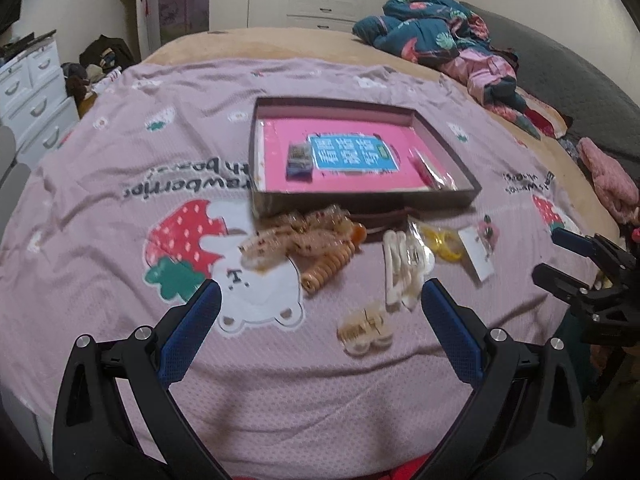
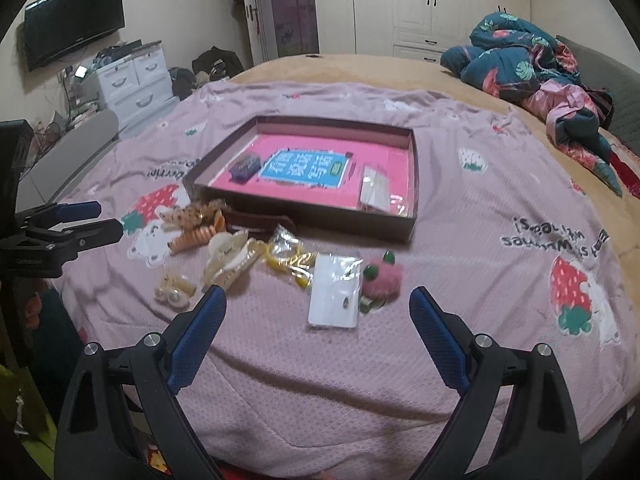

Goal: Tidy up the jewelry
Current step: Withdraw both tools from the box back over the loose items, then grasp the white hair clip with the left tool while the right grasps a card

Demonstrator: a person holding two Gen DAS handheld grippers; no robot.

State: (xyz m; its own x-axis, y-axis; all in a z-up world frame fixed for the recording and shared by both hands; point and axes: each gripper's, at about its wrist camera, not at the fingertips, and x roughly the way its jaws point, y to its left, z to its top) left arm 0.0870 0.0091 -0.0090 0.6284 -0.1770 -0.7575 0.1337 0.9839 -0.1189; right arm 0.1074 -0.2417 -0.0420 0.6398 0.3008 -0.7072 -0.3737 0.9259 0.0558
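Observation:
A dark open box (image 1: 280, 200) (image 2: 320, 216) with a pink lining lies on the pink bedspread. It holds a small purple case (image 1: 299, 160) (image 2: 245, 168) and a clear packet (image 2: 374, 188). In front of it lie hair accessories: amber claw clips (image 1: 304, 228) (image 2: 192, 212), a spiral hair tie (image 1: 326, 270), white clips (image 1: 400, 268), a cream claw clip (image 1: 366, 330) (image 2: 174, 290), a yellow bagged item (image 1: 440, 242) (image 2: 286, 258), a white card (image 2: 334, 294) and a pink fuzzy piece (image 2: 382, 276). My left gripper (image 1: 320, 300) is open over the cream clip. My right gripper (image 2: 318, 304) is open over the card.
A crumpled teal floral quilt (image 1: 432, 28) (image 2: 528, 64) lies at the bed's far right. White drawers (image 1: 28, 92) (image 2: 132, 76) stand left of the bed. The right gripper shows at the right edge of the left wrist view (image 1: 580, 264).

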